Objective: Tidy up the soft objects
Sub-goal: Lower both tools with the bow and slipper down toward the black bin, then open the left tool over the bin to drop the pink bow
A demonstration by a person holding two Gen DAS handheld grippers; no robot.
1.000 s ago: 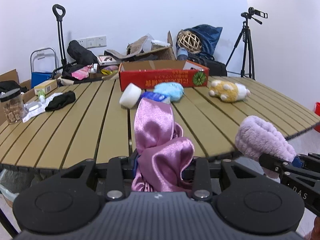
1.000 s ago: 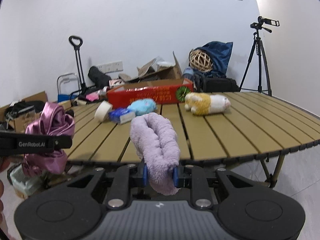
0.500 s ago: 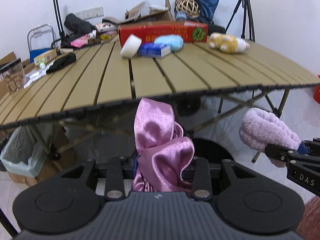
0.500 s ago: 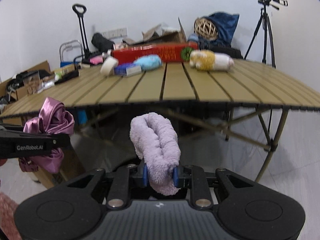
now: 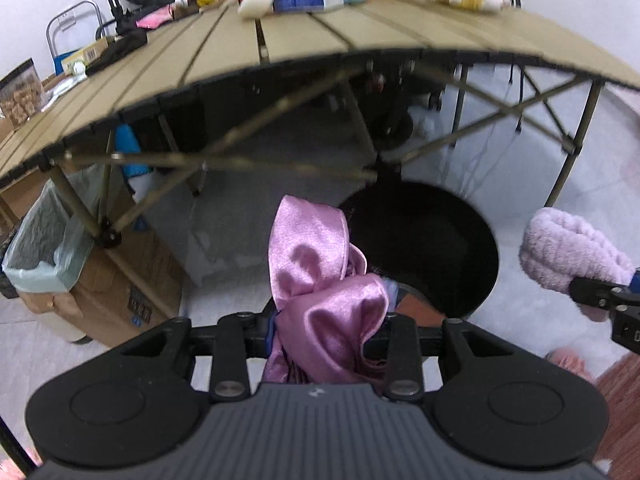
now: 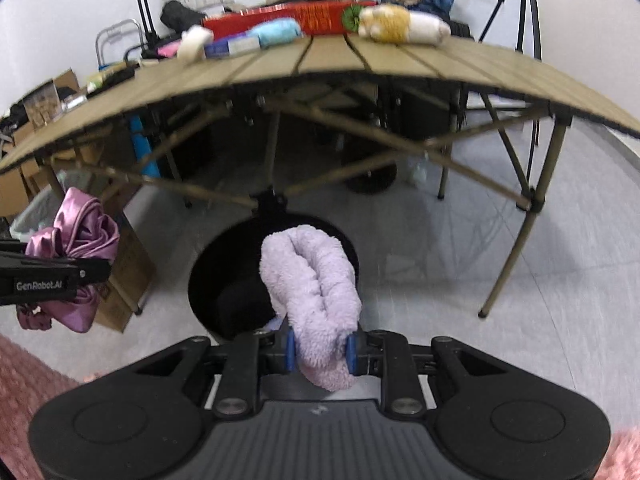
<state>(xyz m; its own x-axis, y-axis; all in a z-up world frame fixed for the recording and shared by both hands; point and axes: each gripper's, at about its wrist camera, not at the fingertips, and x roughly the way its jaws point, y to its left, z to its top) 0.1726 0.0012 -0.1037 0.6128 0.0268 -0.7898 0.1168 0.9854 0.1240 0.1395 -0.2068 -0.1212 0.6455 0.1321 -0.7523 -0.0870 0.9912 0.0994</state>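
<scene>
A: What's in your left gripper [image 5: 328,320]?
B: Pink satin cloth [image 5: 316,280], clamped, centre frame. My right gripper [image 6: 320,350] pinches the lilac fluffy roll [image 6: 316,280] above the black bin [image 6: 224,280], below the table [image 6: 400,64].

probably a cluttered recording room: tripod [image 6: 524,4], boxes [image 5: 120,280]
</scene>
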